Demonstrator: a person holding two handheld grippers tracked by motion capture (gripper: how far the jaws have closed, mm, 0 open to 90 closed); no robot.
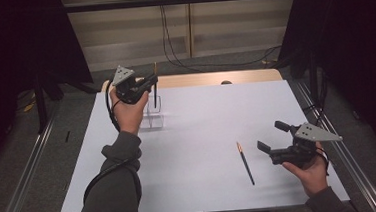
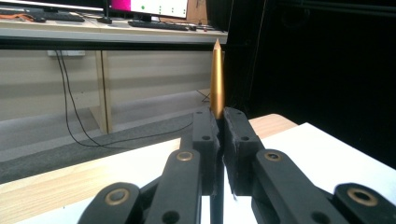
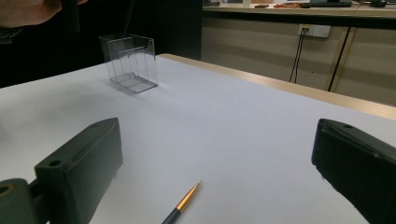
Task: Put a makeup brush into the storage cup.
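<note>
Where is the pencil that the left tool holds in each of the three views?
High view: upper left; the pencil stands upright in the left tool, over the clear box.
Left gripper view: centre; its gold tip rises from between the shut jaws.
Right gripper view: probably the thin dark line at top left, above the box.
Shared landmark: the wooden table edge.

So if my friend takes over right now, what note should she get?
Left gripper: shut on an upright pencil, held over the clear holder near the table's far left.
Right gripper: open, just right of the second pencil, which lies flat on the table.
Done: first pencil lifted to the holder.
Left: lower and release it, then probably pick up the second pencil too.
</note>
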